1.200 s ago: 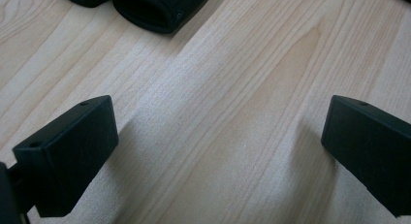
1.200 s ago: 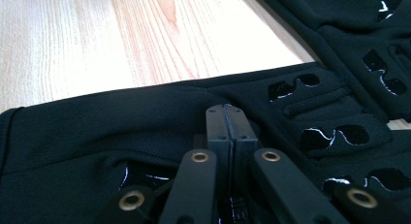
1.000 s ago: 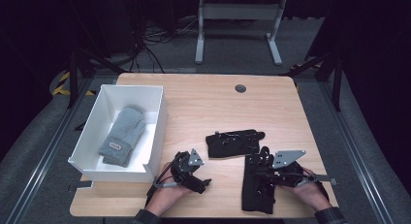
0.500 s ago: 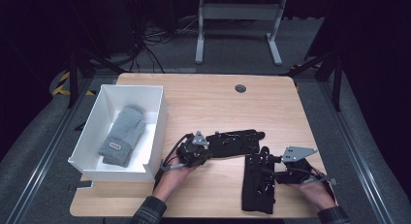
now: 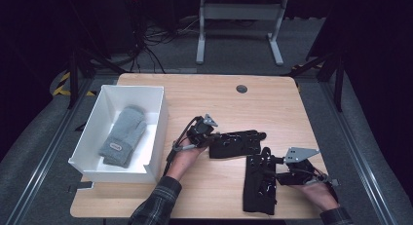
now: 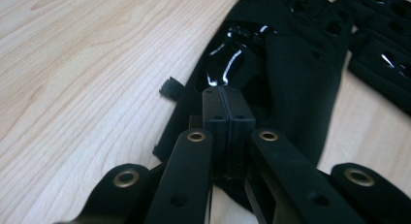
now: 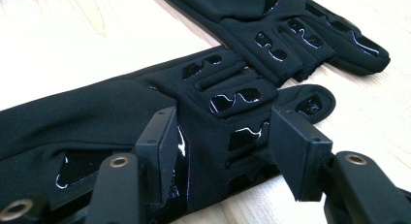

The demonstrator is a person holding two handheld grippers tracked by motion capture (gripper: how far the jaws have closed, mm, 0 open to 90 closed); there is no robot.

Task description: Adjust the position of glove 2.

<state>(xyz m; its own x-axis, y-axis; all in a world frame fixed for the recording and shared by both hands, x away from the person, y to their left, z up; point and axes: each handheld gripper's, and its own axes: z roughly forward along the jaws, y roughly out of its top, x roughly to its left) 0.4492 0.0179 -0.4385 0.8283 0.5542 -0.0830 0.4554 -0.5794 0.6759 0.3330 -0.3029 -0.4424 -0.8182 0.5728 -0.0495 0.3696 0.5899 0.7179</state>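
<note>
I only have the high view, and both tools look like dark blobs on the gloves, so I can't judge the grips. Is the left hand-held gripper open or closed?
Observer: Closed. The left hand-held gripper has its jaws pressed together over the edge of the farther black glove. I cannot tell whether fabric is pinched.
Operator: And the right one?
Observer: Open. The right hand-held gripper has its jaws apart, one on each side of the nearer black glove, near its fingers.
Operator: Any surface detail on the gloves?
Observer: Glossy patches run along the fingers of both.
</note>
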